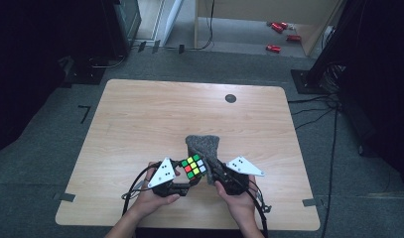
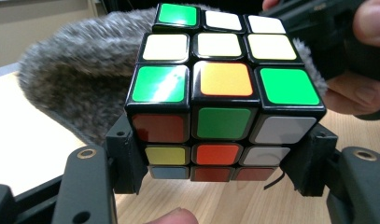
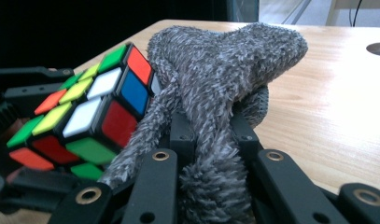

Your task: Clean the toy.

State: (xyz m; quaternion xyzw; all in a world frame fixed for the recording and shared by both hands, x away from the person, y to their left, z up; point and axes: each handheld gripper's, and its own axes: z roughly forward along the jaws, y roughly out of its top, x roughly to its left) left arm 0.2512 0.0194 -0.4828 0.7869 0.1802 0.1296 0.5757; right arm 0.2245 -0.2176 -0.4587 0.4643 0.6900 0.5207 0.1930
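Rubik's cube (image 2: 223, 100) clamped in left tongs (image 2: 222, 163), touching grey cloth (image 3: 215, 88).

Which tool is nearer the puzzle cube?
Left. The left tool is clamped on the puzzle cube, jaws against its sides. The right tool is beside the cube, pinching the grey fuzzy cloth.

We see a light wooden table (image 1: 140, 124) on grey carpet floor (image 1: 40, 148), with dark curtains (image 1: 21, 59) at both sides.
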